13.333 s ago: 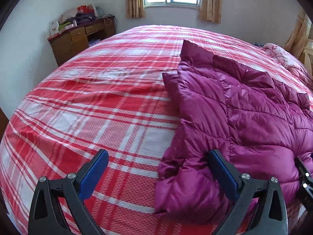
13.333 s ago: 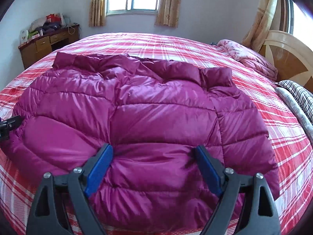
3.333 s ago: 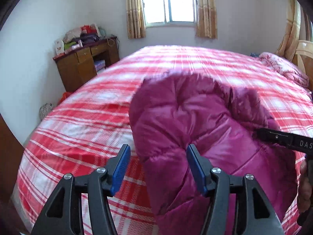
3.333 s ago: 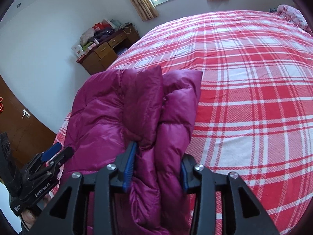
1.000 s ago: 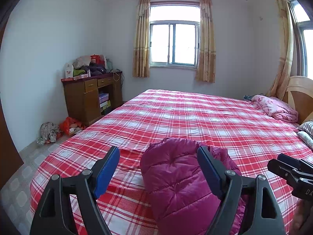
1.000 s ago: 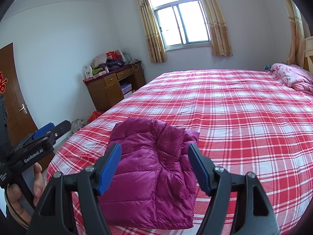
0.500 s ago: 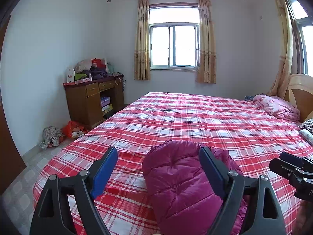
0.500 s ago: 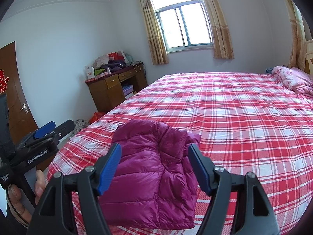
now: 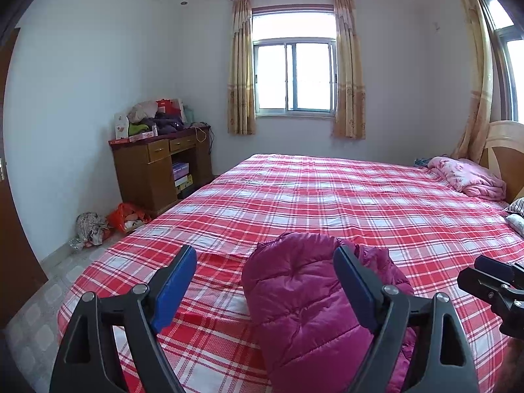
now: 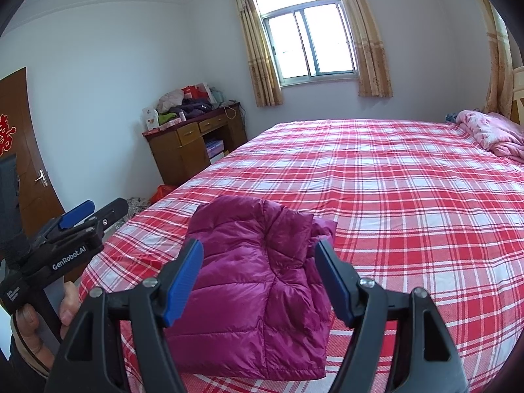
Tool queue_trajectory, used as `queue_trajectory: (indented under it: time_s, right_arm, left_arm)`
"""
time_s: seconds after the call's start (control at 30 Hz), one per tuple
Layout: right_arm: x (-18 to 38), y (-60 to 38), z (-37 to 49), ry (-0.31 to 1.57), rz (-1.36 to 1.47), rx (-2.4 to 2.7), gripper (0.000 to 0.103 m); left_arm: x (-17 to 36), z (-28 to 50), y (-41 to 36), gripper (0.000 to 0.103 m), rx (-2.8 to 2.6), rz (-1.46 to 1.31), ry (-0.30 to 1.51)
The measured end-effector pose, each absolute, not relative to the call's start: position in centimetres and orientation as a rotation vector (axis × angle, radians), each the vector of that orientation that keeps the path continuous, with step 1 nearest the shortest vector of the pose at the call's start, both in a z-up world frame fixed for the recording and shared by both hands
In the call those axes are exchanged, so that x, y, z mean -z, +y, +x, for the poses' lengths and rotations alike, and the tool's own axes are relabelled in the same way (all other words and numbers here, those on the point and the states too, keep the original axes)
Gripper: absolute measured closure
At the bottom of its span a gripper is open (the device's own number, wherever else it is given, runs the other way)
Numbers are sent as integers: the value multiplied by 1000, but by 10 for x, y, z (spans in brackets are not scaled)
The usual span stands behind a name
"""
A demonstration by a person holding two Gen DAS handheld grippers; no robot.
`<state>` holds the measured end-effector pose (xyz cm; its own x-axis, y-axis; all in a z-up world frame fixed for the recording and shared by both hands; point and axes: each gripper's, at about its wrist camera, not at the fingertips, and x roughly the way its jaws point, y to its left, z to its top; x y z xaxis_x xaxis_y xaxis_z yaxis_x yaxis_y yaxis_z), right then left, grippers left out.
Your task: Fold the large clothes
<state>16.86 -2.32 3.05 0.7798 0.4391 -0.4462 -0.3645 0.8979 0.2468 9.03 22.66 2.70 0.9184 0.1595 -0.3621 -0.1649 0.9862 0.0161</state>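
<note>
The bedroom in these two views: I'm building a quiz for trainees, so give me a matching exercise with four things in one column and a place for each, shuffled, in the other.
Things:
1. purple jacket
2. pink blanket
3. wooden desk
4. orange bag

Places:
A. on the floor beside the desk
B. against the wall, left of the window
C. folded near the foot of the bed
D. bunched up by the headboard

Pairs: 1-C, 2-D, 3-B, 4-A
</note>
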Motion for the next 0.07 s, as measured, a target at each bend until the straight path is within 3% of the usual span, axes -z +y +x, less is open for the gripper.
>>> queue_trajectory:
  time_s: [0.07]
  right_arm:
    - [-29,-25,169,521,152,-433,29]
  left_arm:
    - [-27,91,224,17,-160,-10,376]
